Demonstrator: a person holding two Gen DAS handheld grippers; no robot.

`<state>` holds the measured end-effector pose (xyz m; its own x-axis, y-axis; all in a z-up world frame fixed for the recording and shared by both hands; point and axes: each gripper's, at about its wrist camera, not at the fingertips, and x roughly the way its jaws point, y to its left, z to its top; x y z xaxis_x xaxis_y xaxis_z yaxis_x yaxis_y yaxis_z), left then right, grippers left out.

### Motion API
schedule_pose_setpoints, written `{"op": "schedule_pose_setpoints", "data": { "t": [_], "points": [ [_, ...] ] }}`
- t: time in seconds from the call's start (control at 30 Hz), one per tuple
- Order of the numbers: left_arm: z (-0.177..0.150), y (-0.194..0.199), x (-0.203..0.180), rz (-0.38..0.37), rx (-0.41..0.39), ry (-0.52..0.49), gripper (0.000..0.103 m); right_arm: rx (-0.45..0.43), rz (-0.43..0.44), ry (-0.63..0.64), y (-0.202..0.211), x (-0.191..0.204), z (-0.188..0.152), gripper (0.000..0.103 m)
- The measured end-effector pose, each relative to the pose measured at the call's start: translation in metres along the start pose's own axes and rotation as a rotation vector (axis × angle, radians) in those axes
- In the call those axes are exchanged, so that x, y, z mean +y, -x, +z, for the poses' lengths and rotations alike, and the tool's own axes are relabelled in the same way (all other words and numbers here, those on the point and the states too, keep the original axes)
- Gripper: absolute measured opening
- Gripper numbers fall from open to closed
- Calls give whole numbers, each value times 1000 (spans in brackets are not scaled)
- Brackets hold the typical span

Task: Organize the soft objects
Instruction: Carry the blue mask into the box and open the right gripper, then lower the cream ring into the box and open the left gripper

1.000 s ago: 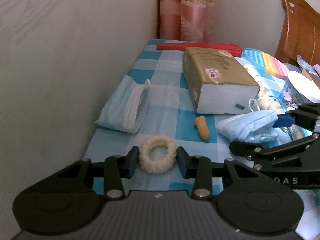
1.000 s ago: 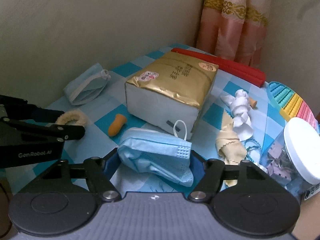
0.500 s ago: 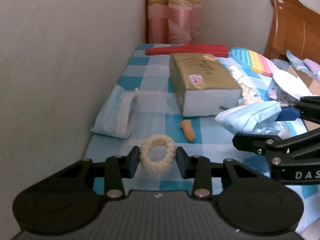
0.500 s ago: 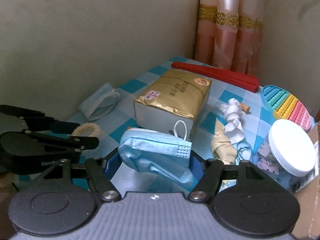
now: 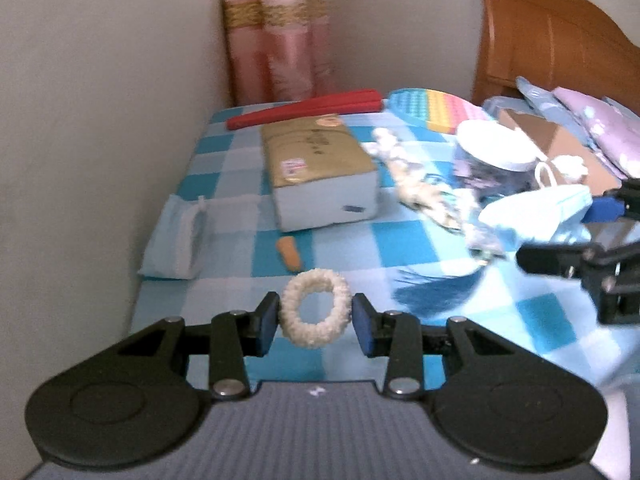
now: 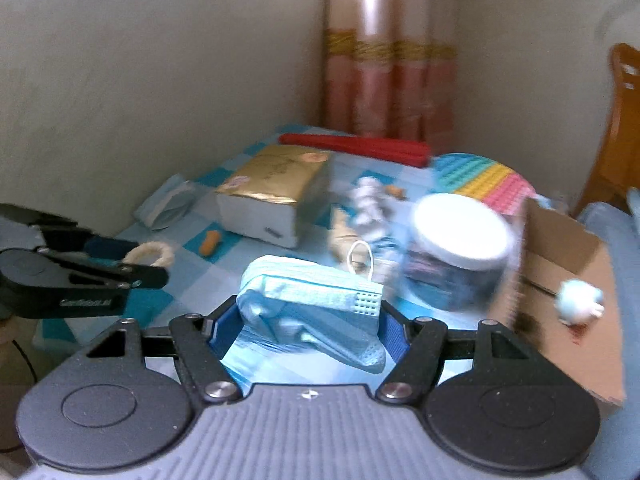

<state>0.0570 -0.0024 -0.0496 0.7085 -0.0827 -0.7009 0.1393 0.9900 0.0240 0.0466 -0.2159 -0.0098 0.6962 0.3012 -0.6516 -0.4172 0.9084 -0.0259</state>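
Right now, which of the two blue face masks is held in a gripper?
The crumpled face mask is clamped in the right gripper, lifted above the checked cloth. The other mask lies flat by the wall, untouched.

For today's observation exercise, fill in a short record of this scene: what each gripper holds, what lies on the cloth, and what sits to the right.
left gripper: shut on the cream scrunchie
right gripper: shut on the blue face mask
surface: blue checked cloth
on the cloth: gold tissue pack, second face mask by the wall, orange finger cot, red folded fan
to the right: white-lidded jar, cardboard box
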Motion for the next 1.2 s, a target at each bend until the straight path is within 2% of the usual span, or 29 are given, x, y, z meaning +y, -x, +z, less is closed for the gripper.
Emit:
{"op": "schedule_pose_setpoints", "data": {
  "t": [0.27,0.57,0.73,0.8,0.93,0.97,1.2],
  "points": [
    [2,16,-34,-66,-6,-52,38,-37,-125,-47,40,-51,-19,75],
    [13,22,-71,-117,-13,-116,38,-43,-251,-67,46,-112,-23,75],
    [22,20,-85,-120,-15,-129,38,-44,-272,-68,39,-135,-22,75],
    [26,19,-89,-124,-14,-133,38,-35,-277,-65,33,-140,-23,79],
    [33,13,-97,-136,0,-132,38,-38,-259,-76,28,-147,-30,101],
    [35,11,-99,-140,4,-136,38,-42,-248,-79,29,-147,-32,103],
    [49,1,-121,-175,9,-185,38,-43,-223,-86,34,-141,-42,103]
  ]
}}
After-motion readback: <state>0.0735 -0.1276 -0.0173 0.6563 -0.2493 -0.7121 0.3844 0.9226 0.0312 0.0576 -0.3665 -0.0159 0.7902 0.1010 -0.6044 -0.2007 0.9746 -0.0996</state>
